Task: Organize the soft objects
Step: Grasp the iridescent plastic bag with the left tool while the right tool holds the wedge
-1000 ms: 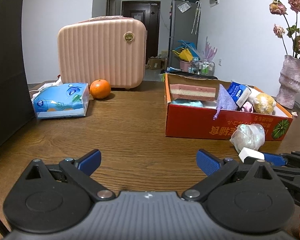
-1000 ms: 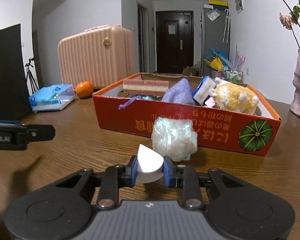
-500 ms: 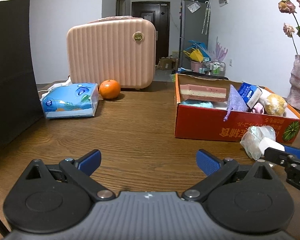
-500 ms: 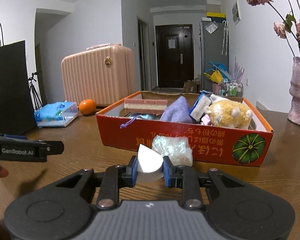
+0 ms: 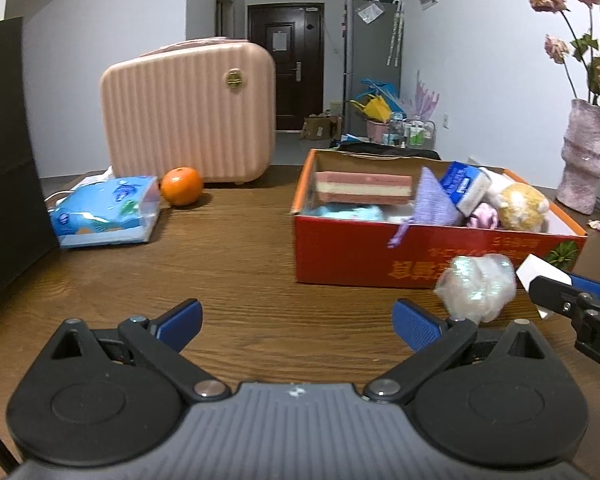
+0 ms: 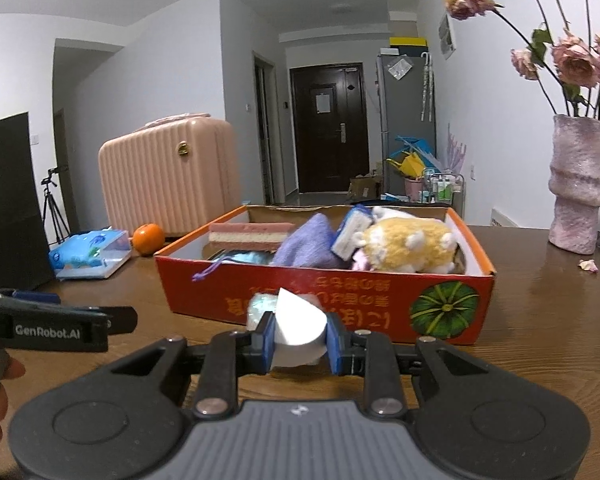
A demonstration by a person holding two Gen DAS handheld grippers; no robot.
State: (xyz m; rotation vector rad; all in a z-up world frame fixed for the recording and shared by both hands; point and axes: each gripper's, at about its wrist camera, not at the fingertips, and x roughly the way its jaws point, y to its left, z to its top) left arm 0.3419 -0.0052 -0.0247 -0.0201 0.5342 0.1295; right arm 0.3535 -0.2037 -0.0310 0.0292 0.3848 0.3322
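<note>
My right gripper (image 6: 300,334) is shut on a white half-round sponge (image 6: 299,326), held just above the table in front of the red cardboard box (image 6: 384,312). An iridescent crumpled ball (image 5: 476,286) lies on the table against the box front, partly hidden behind the sponge in the right wrist view. Inside the box lie a pink-and-cream layered sponge (image 6: 250,234), a purple pouch (image 6: 308,246), a blue-white pack (image 6: 350,232) and a yellow plush toy (image 6: 410,244). My left gripper (image 5: 296,320) is open over bare table, left of the ball, with nothing between its fingers.
A blue tissue pack (image 5: 106,212), an orange (image 5: 181,186) and a pink ribbed case (image 5: 188,114) stand at the back left. A black bag (image 5: 4,160) rises at the left edge. A pink vase (image 6: 578,188) with dried roses stands at the right.
The right gripper has risen with the white sponge, so the box interior shows more. The left gripper has slid sideways; the box and ball now sit nearer its view's centre.
</note>
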